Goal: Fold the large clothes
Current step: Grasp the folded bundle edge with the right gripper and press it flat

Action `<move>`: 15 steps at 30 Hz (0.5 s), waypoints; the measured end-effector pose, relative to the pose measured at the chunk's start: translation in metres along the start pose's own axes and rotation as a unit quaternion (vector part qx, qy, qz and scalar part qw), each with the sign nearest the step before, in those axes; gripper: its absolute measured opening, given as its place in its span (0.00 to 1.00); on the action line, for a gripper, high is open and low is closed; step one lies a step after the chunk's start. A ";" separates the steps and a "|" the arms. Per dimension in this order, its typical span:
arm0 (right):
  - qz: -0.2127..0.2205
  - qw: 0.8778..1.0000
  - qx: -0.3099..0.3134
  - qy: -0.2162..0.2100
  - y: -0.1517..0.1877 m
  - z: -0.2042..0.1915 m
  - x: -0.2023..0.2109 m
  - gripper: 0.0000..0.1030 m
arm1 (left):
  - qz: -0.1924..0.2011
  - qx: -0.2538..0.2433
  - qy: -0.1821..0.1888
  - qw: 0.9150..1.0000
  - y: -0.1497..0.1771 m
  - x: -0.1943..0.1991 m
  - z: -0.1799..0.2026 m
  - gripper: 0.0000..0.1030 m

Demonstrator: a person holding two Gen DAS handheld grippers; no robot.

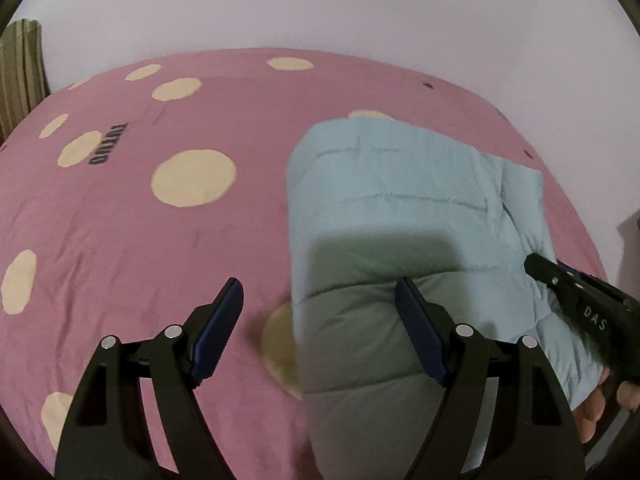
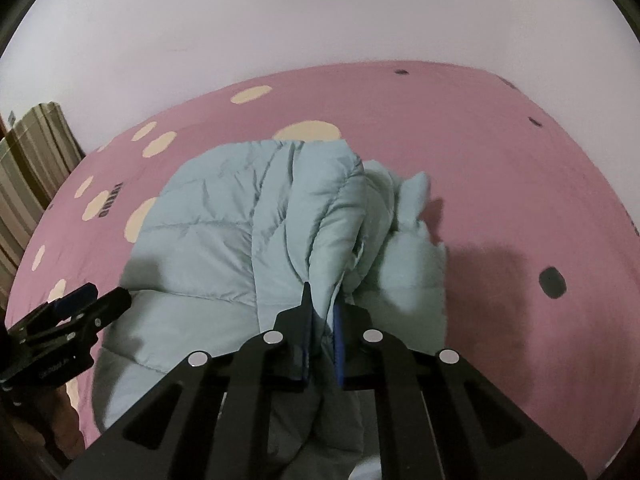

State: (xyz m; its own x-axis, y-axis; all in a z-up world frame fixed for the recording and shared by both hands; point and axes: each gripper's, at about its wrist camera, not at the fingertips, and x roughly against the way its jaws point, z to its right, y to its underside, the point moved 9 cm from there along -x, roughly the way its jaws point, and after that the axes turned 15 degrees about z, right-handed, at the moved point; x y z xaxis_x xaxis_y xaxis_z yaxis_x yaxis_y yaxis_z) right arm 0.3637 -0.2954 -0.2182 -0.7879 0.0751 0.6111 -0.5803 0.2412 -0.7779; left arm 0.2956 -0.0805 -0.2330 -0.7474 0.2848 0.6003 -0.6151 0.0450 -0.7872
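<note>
A pale blue quilted puffer jacket (image 2: 248, 216) is seen lying bunched on a pink bed cover w/ cream dots (image 1: 120, 240), towards its right side. The right claw (image 2: 322, 316) is clamped on a jacket fold at the near edge. The left claw (image 1: 320, 300) is held wide open above the jacket's near left edge, nothing gripped.

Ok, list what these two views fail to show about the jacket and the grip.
- Jacket near hem: left wrist view, cut off by the bottom edge, shadowed behind the open left gripper.
- Fabric in the right gripper: right wrist view, hidden by the shut fingers.
- Jacket's right fold: blurred.
- Print on the bedspread: too small to read.
</note>
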 end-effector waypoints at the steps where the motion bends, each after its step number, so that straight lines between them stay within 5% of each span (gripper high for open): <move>1: -0.003 1.000 -0.003 0.003 0.003 0.005 -0.003 0.08 | -0.006 -0.005 0.002 1.000 0.004 -0.005 0.006 0.76; 15: -0.032 0.999 -0.017 0.008 0.042 0.037 -0.050 0.09 | -0.048 -0.023 0.005 0.999 0.038 -0.050 0.029 0.77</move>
State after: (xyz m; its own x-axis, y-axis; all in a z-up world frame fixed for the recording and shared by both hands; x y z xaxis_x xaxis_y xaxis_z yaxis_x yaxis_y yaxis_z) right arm 0.3712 -0.3246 -0.2875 -0.7453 0.0737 0.6626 -0.6228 0.2779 -0.7314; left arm 0.3021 -0.1202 -0.2886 -0.6830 0.2859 0.6721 -0.6713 0.1171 -0.7319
